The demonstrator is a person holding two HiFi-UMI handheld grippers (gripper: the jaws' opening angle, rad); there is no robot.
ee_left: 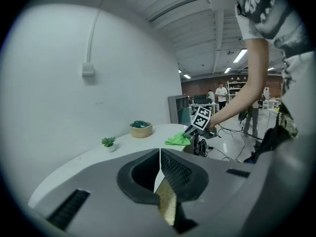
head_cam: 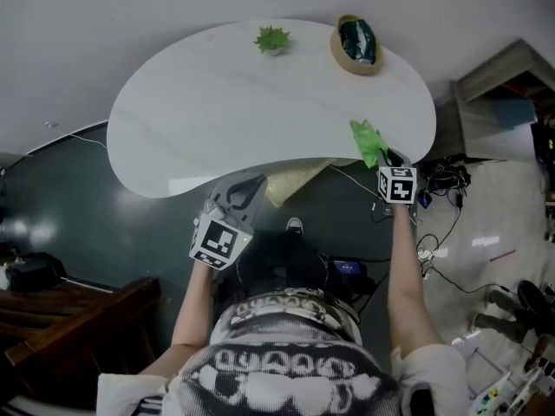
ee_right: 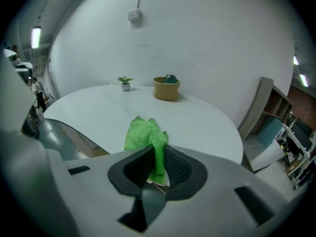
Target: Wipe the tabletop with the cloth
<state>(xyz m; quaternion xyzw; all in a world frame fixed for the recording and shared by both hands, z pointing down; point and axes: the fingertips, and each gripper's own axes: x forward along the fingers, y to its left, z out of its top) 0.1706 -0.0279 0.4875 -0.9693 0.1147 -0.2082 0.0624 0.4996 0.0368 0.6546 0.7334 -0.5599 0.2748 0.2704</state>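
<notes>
- The right gripper [ee_right: 158,158], a grey two-jaw tool held in the person's right hand, has its ribbed black jaws pinched on a fold of a bright green crumpled cloth [ee_right: 146,134].
- The rest of the cloth spills forward out of the jaws and lies bunched on the white, kidney-shaped tabletop [ee_right: 98,111], close to the table's near edge.
- In the head view, the right gripper [head_cam: 388,158] sits at the table's near right rim. The green cloth [head_cam: 368,140] rests on the tabletop [head_cam: 217,102] just in front of it, and the arm is stretched out straight.
- The left gripper [ee_left: 160,168], a matching grey tool in the left hand, has its jaws pressed together with nothing visible between them.
- From above, the left gripper [head_cam: 246,189] is at the inward curve of the table's near edge, well apart from the cloth.
- A tan panel [head_cam: 295,183] shows below the table edge, just beside the left gripper.
- At the far side of the table stands a small green plant in a white pot [head_cam: 272,39].
- To the right of the plant, apart from it, sits a round woven basket [head_cam: 357,44] with something dark green inside.
- The table stands against a plain white wall on a dark floor.
- Black cables [head_cam: 442,185] lie on the floor to the right of the table.
</notes>
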